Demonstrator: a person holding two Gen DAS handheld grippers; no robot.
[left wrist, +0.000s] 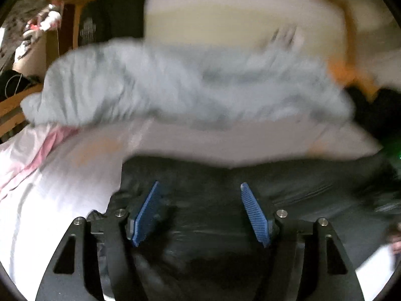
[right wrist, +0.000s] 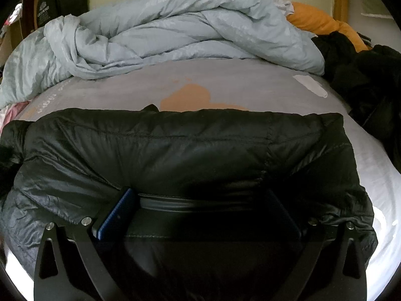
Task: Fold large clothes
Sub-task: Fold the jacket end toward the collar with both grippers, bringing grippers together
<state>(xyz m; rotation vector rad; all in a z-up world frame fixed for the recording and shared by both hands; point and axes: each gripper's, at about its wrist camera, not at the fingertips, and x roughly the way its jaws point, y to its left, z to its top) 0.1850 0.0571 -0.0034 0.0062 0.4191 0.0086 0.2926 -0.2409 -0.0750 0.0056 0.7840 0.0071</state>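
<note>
Black puffer jacket [right wrist: 175, 145] lies folded on the bed [right wrist: 250, 85], right gripper [right wrist: 200, 200] clamping its near edge, left gripper [left wrist: 200, 195] open and empty above it.

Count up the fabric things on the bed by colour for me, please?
Black: 2, the puffer jacket in front and a crumpled black heap at the right edge.
Pale blue: 1, the bunched duvet.
Orange: 1, a cushion or cloth behind the duvet.
Pink: 1, a cloth peeking out at the left.
Total: 5
</note>
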